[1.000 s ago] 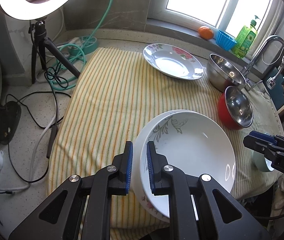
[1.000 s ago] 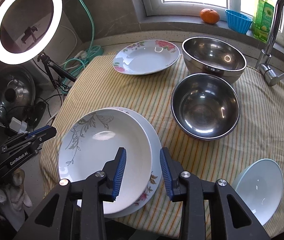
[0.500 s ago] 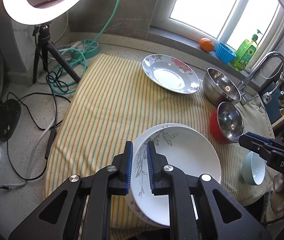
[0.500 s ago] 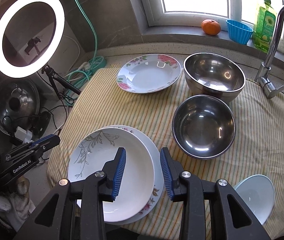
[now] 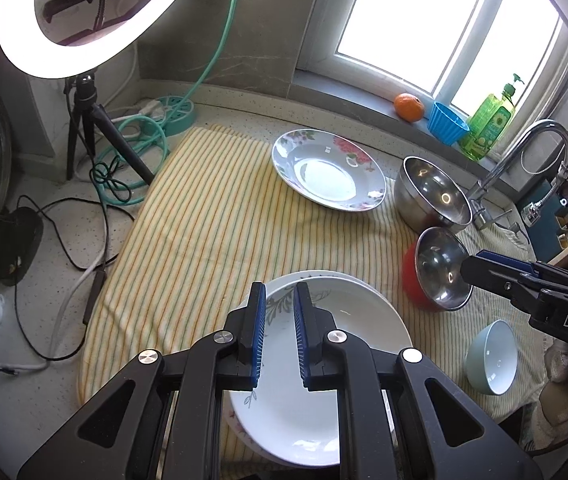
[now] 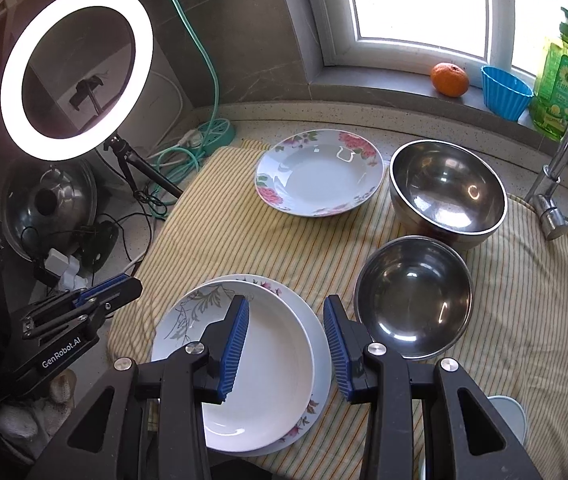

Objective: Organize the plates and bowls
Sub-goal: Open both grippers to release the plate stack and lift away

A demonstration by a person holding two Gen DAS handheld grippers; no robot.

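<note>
A white leaf-patterned plate (image 5: 316, 380) (image 6: 264, 364) lies stacked on a floral plate (image 6: 318, 364) at the near edge of the striped cloth. A second floral plate (image 5: 326, 168) (image 6: 318, 172) lies at the back. A large steel bowl (image 6: 446, 192) (image 5: 430, 196) and a smaller red-sided steel bowl (image 5: 438, 268) (image 6: 414, 296) stand to the right. A pale blue bowl (image 5: 492, 356) sits near the right edge. My left gripper (image 5: 278, 340) is narrowly open and empty, raised above the stack. My right gripper (image 6: 286, 348) is open and empty above the stack's right side.
A ring light on a tripod (image 5: 80, 12), cables and a green hose (image 5: 136, 144) crowd the left counter. A faucet (image 6: 564, 152), orange (image 6: 449, 79), blue cup (image 6: 504, 92) and soap bottle (image 6: 560, 80) are at the window side. A pot lid (image 6: 50, 204) lies far left.
Both grippers have risen and drawn back from the plate stack, which looks smaller now. The plates and bowls have not moved.
</note>
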